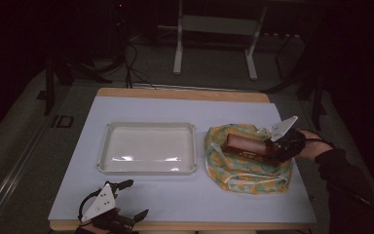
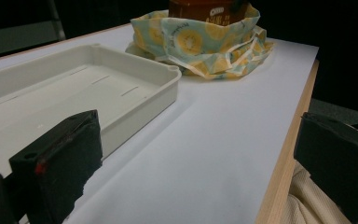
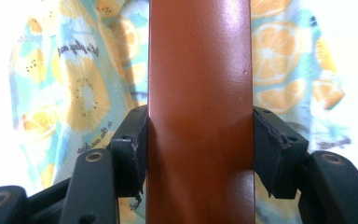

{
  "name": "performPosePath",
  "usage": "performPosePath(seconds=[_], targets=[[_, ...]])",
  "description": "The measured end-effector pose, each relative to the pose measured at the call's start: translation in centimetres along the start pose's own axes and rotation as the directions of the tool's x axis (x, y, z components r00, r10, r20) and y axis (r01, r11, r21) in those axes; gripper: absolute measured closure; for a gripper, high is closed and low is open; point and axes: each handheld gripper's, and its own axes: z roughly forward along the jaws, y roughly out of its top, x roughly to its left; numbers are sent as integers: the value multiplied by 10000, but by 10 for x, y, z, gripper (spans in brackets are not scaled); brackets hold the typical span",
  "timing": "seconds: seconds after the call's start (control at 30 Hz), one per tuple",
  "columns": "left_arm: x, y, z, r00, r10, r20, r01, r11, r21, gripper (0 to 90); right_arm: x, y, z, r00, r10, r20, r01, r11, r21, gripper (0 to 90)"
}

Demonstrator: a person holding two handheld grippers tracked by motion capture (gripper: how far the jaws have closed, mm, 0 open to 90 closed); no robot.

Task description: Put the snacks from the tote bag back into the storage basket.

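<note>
A: Gripping what, those right fingers [image 3: 130,149]?

B: A brown box [image 1: 247,146], clamped by both sides, inside a fruit-print cloth bag [image 1: 246,168] near the bench's right edge.

A: And the left gripper [image 1: 126,200]?

B: Fingers apart, holding nothing, at the bench's near-left corner.

A: Progress?

B: Early, likely. The box is not yet out of the bag; the white tray [image 1: 148,168] mid-bench sits empty, probably awaiting it.

The right gripper [image 1: 269,146] clamps a brown box [image 1: 246,145] over the fruit-print cloth bag [image 1: 246,168] near the tabletop's right edge; white tray [image 1: 108,146] mid-table.
</note>
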Motion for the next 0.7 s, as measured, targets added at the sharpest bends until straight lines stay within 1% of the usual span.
performPosePath(seconds=[0.03, 0.17, 0.23, 0.43, 0.53, 0.57, 0.7], targets=[[0, 0, 0, 10000, 0, 0, 0, 10000, 0, 13, 0, 0, 0, 10000, 0, 0, 0, 10000, 0, 429], [-1, 0, 0, 10000, -11, 17, 11, 10000, 2, 13, -1, 7, -12, 9999, -19, 117, 20, 10000, -65, 430], [-1, 0, 0, 10000, -22, 27, 22, 10000, -8, 13, -1, 9, -14, 9999, -23, 163, 24, 10000, -69, 429], [-1, 0, -1, 10000, 2, 67, -2, 10000, -23, 13, -2, 23, -30, 9989, -242, 394, 247, 9996, -119, 429], [-1, 0, -1, 10000, 14, 69, -14, 10000, -16, 13, -3, 25, -32, 9987, -279, 436, 286, 9995, -140, 430], [-1, 0, -1, 10000, 14, 74, -14, 10000, -30, 13, -4, 30, -36, 9983, -329, 481, 339, 9992, -198, 430], [-1, 0, -1, 10000, 17, 94, -17, 10000, -16, 13, -5, 40, -42, 9972, -471, 582, 485, 9986, -223, 430]])
